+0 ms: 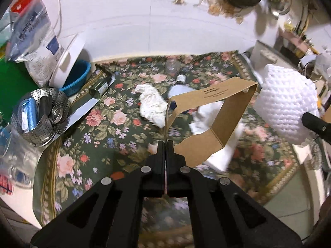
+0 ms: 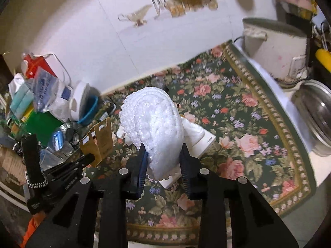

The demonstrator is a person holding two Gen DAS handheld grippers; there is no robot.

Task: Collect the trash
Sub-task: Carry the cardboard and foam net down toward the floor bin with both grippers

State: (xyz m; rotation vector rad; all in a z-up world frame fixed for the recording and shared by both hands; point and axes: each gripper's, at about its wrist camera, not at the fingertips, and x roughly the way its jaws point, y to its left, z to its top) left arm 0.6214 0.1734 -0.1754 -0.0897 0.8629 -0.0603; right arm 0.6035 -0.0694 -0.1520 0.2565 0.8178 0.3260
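My left gripper [image 1: 165,144] is shut on a folded brown cardboard sleeve [image 1: 209,111] and holds it above the floral cloth [image 1: 93,140]. My right gripper [image 2: 163,155] is shut on a white foam net wrap [image 2: 153,124], held above the cloth; the wrap also shows in the left wrist view [image 1: 287,103]. On the cloth lie a crumpled white tissue [image 1: 151,105], a clear plastic bottle [image 1: 180,86] partly hidden by the sleeve, and white paper [image 1: 219,150]. The left gripper with the sleeve [image 2: 99,142] shows at the left of the right wrist view.
A steel steamer basket [image 1: 41,119] with a blue can, a small dark bottle [image 1: 99,88], a blue bowl [image 1: 78,80] and bags [image 1: 39,47] crowd the left. A white rice cooker [image 2: 277,49] and a steel lid [image 2: 318,115] stand at the right.
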